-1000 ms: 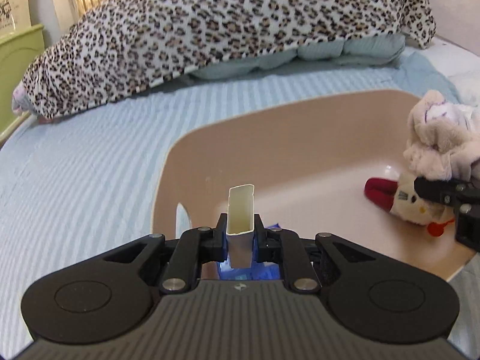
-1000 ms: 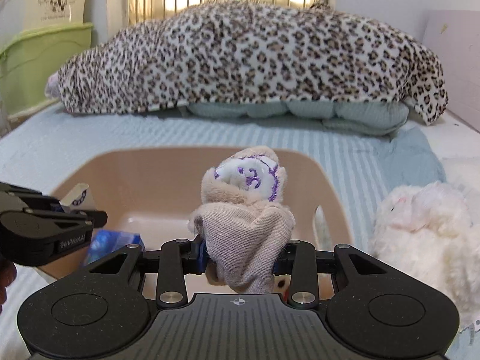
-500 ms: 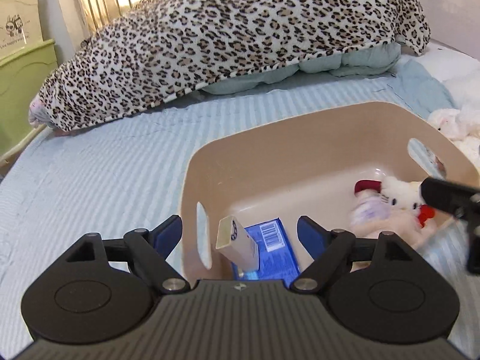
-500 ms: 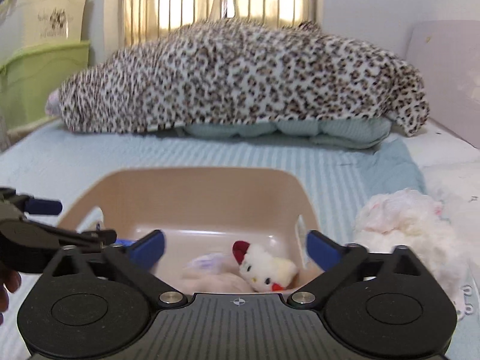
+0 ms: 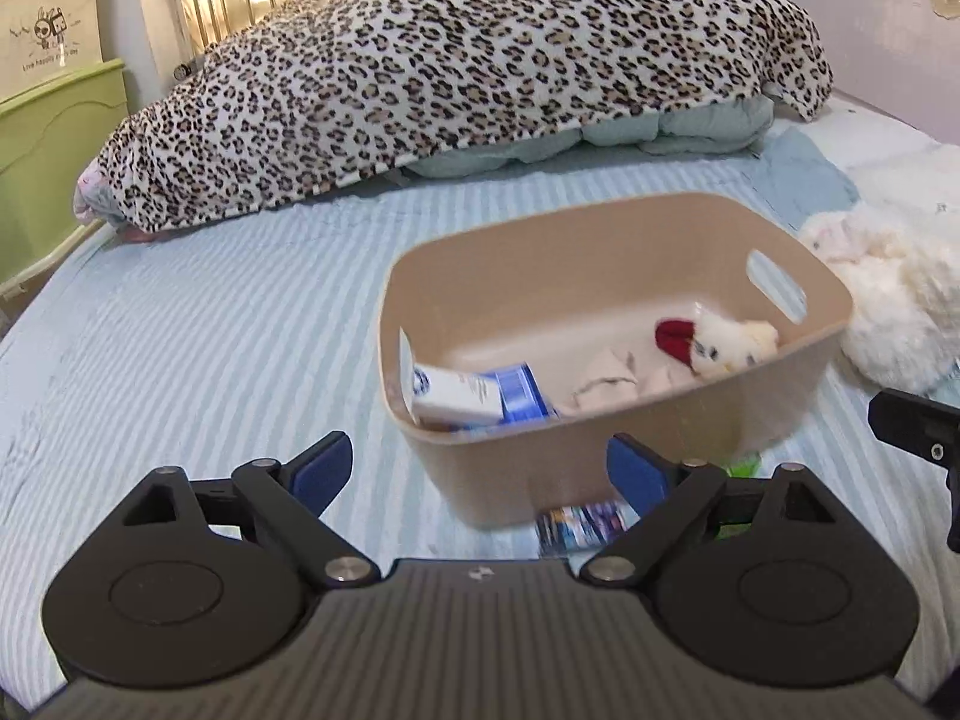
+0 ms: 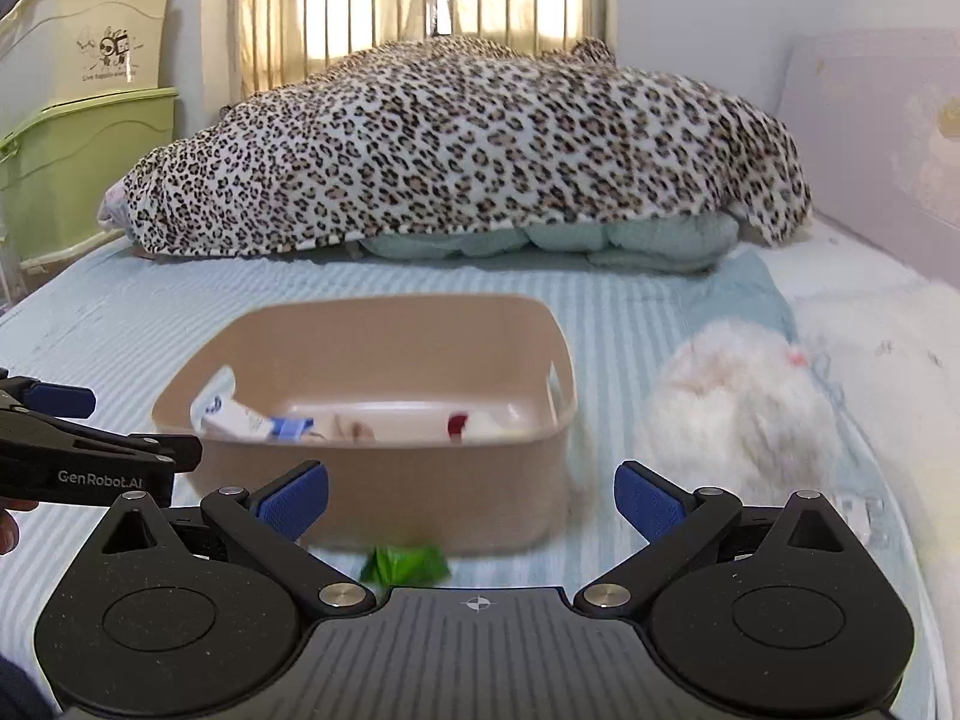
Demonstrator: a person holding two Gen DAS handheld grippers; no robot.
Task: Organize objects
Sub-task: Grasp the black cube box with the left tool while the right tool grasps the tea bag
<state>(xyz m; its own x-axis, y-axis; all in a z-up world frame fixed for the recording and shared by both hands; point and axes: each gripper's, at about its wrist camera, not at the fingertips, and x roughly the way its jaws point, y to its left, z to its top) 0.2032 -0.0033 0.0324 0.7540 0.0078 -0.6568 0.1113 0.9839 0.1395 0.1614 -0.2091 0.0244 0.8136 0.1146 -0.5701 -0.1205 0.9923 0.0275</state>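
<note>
Left wrist view: the left gripper (image 5: 478,468) is spread wide and empty before the tan basket (image 5: 630,456), which holds a white carton (image 5: 459,394), a blue packet (image 5: 521,396) and a white plush toy (image 5: 723,344). A small printed packet (image 5: 579,525) lies at the basket's foot.

Right wrist view: the right gripper (image 6: 471,495) is likewise spread and empty; a green scrap (image 6: 405,564) lies just before the basket (image 6: 384,492), a fluffy white toy (image 6: 741,414) beside it.

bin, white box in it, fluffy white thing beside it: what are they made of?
Bin: looks like moulded plastic, matte tan; smooth thin walls, rounded corners, cut-out handle slot.
Box: probably printed cardboard, slightly glossy; flat faces, crisp edges, blue print.
Fluffy toy: plush, long white synthetic-looking pile; fuzzy outline, no hard edges. Filling cannot be told.
</note>
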